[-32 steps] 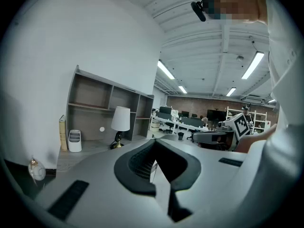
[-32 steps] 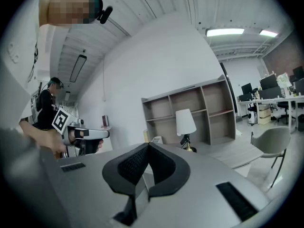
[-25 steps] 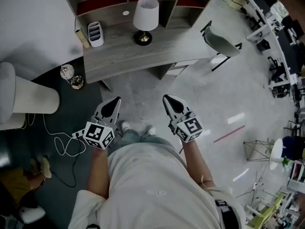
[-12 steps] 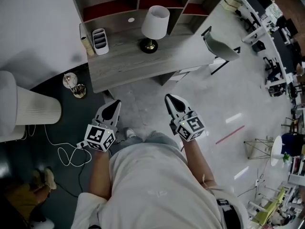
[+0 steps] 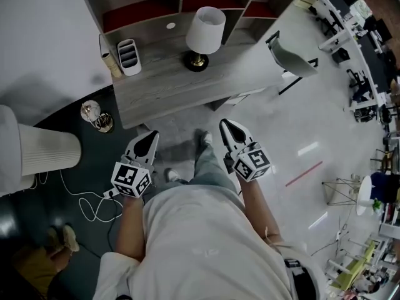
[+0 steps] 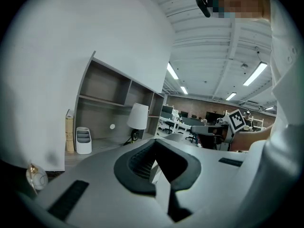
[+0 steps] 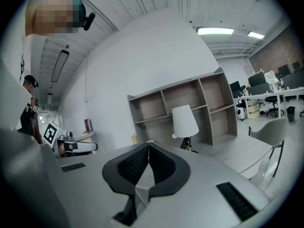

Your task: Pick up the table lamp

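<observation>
Distance to the table (image 5: 156,86) is reduced since a second ago. The table lamp (image 5: 205,35) stands upright on it, ahead of and well apart from the left gripper (image 5: 149,137) and right gripper (image 5: 226,127), both closed and empty. Further approach is judged necessary.

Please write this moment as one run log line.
phase: before grasp | table lamp: upright on desk, untouched | left claw: shut, empty | right claw: shut, empty

I am finding no words, numbers or brands to read; the marker cubes (image 5: 131,179) on my left tool (image 5: 149,136) and right tool (image 5: 226,126) are showing only black-and-white square patterns.
</observation>
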Demonstrator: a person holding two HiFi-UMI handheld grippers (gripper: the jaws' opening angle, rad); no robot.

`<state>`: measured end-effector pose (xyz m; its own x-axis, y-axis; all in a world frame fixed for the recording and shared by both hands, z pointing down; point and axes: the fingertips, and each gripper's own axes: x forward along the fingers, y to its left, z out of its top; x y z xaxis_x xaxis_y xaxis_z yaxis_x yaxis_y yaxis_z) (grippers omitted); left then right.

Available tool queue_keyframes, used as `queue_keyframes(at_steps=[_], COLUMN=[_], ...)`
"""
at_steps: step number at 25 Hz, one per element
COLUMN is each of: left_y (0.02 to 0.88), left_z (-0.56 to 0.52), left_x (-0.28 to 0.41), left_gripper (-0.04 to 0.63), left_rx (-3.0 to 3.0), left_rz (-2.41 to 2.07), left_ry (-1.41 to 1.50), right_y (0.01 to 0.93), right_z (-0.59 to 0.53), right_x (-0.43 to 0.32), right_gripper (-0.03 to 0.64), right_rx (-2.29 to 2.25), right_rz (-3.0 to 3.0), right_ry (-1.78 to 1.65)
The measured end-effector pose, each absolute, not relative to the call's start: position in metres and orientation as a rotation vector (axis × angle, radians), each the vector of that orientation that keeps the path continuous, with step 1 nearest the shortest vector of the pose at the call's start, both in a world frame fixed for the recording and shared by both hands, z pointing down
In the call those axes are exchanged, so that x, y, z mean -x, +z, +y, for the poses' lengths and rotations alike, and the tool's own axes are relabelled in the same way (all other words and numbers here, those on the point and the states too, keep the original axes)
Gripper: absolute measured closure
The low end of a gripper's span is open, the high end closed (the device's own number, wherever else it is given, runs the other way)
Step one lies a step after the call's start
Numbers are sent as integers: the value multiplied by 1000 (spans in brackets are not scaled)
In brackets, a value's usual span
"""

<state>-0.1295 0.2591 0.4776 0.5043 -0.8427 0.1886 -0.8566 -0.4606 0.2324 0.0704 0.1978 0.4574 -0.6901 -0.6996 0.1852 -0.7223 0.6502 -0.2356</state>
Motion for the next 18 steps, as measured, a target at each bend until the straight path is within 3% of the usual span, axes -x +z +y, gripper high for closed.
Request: queue_keyframes(at_steps=[18], left_y=[479], left_z=[72], left_x=[105], left_gripper=[580], left_rx=[-2260], left_rz=[-1627], left_ry=[98], right_y=[482], right_z=[-17], right_x=[-78], right_gripper=[586], right_rx=[-898], right_rz=[-2846], right_ry=[486])
